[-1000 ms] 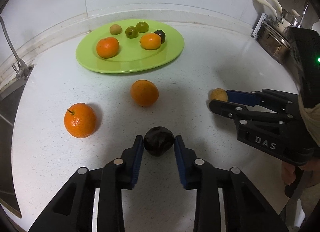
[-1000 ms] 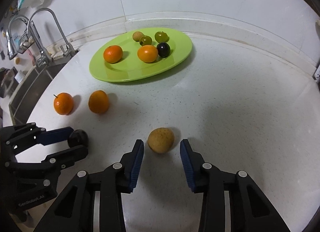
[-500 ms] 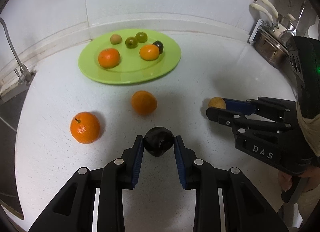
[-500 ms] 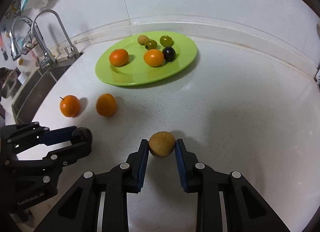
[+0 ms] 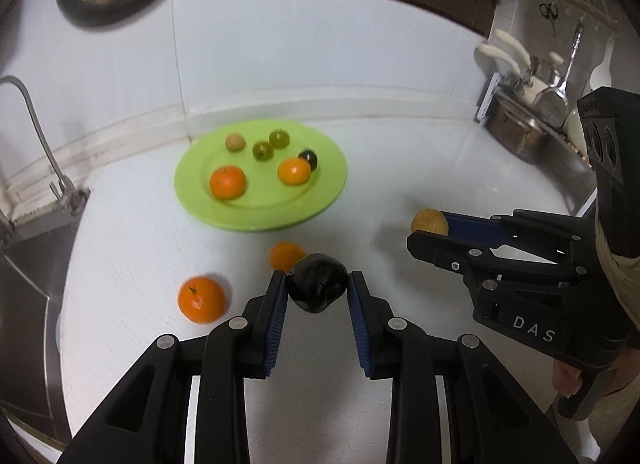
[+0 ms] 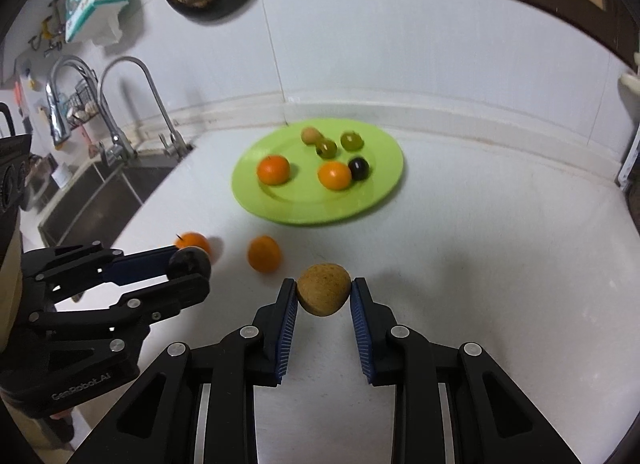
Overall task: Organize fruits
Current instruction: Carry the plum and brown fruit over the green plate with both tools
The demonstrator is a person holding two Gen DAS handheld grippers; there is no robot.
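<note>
Left gripper (image 5: 318,290) fingers clamp a dark fruit (image 5: 317,288); right gripper (image 6: 323,296) fingers clamp a tan fruit (image 6: 323,294), both above the tabletop (image 6: 500,264)

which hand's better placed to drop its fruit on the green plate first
Probably left: the left gripper, shut on the dark fruit, looks nearer the green plate than the right gripper with its brown fruit.

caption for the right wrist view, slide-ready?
Right gripper shut on a tan fruit, facing the green plate; left gripper holds a dark fruit.
</note>
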